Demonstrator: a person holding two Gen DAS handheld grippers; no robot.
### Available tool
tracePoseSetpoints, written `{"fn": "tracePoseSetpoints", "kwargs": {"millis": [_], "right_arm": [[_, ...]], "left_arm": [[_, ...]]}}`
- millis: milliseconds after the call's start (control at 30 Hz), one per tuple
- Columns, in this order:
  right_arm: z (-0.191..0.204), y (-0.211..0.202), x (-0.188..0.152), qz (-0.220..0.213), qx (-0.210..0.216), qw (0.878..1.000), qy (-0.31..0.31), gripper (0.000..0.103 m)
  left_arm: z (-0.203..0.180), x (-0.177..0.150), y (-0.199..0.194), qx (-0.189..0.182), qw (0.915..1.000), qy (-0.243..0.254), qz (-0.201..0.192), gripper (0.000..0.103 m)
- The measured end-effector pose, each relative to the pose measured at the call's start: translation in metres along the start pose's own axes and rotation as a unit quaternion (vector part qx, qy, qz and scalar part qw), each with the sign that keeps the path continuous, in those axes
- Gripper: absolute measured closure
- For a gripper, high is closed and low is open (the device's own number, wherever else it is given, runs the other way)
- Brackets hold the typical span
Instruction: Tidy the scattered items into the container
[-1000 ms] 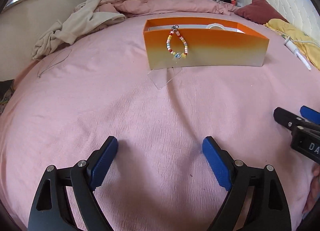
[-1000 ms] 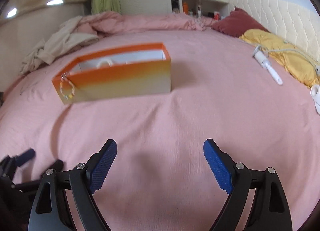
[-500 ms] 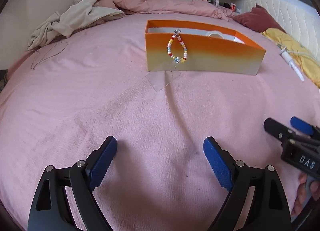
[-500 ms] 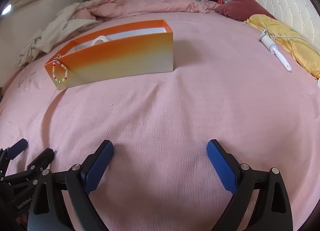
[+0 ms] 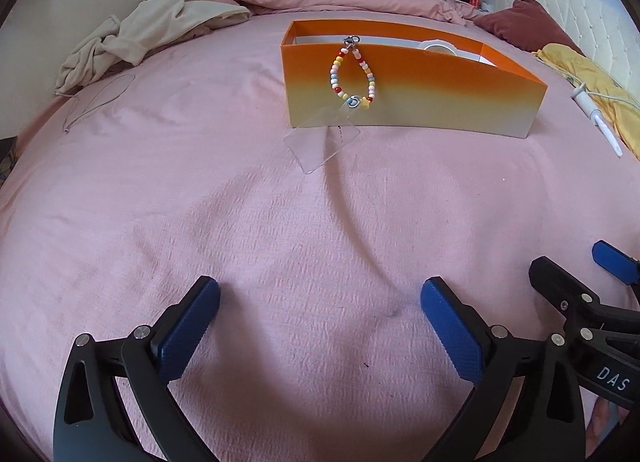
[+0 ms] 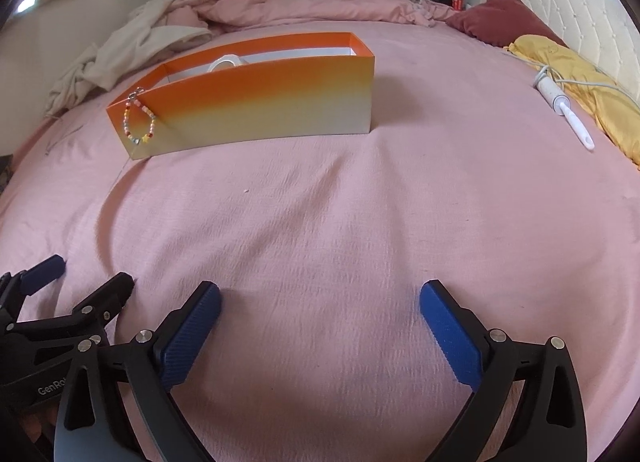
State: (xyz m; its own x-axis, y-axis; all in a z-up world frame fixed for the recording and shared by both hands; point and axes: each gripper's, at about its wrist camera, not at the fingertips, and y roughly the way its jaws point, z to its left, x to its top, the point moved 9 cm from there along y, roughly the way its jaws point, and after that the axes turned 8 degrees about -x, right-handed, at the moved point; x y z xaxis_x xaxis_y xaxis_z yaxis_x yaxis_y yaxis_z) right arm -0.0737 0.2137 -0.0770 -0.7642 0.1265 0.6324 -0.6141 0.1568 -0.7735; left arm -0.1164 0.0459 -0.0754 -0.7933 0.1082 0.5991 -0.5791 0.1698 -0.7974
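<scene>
An orange open box (image 5: pixel 412 90) (image 6: pixel 256 110) stands on the pink bed. A colourful beaded strap (image 5: pixel 354 74) (image 6: pixel 140 122) hangs over its near left edge, above a clear plastic sheet (image 5: pixel 320 142) lying against the box. Something white and round (image 5: pixel 438 47) (image 6: pixel 226 61) sits inside. My left gripper (image 5: pixel 320 294) hovers over bare bedding, well short of the box. Its jaws are opening with nothing between them. My right gripper (image 6: pixel 320 294) is beside it on the right, jaws also opening and empty. Each gripper shows at the edge of the other's view: right gripper (image 5: pixel 580 268), left gripper (image 6: pixel 78 278).
A white corded handheld device (image 5: pixel 596 118) (image 6: pixel 564 110) lies at the right beside a yellow cloth (image 6: pixel 576 78). A thin cord loop (image 5: pixel 96 102) and a beige garment (image 5: pixel 152 38) lie at the left. A dark red pillow (image 6: pixel 504 14) and a rumpled pink duvet are at the back.
Both grippers' jaws have spread a little wider. Both hands have stayed almost where they were.
</scene>
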Motion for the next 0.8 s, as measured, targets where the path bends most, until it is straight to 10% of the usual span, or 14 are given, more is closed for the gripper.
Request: {"fn": "tracePoseSetpoints", "kwargs": {"millis": [800], "right_arm": [[-0.0007, -0.0020, -0.0028, 0.001, 0.002, 1.000, 0.003, 0.002]], "left_arm": [[0.0082, 0.0006, -0.0038, -0.005, 1.0000, 0.003, 0.003, 0.001]]}}
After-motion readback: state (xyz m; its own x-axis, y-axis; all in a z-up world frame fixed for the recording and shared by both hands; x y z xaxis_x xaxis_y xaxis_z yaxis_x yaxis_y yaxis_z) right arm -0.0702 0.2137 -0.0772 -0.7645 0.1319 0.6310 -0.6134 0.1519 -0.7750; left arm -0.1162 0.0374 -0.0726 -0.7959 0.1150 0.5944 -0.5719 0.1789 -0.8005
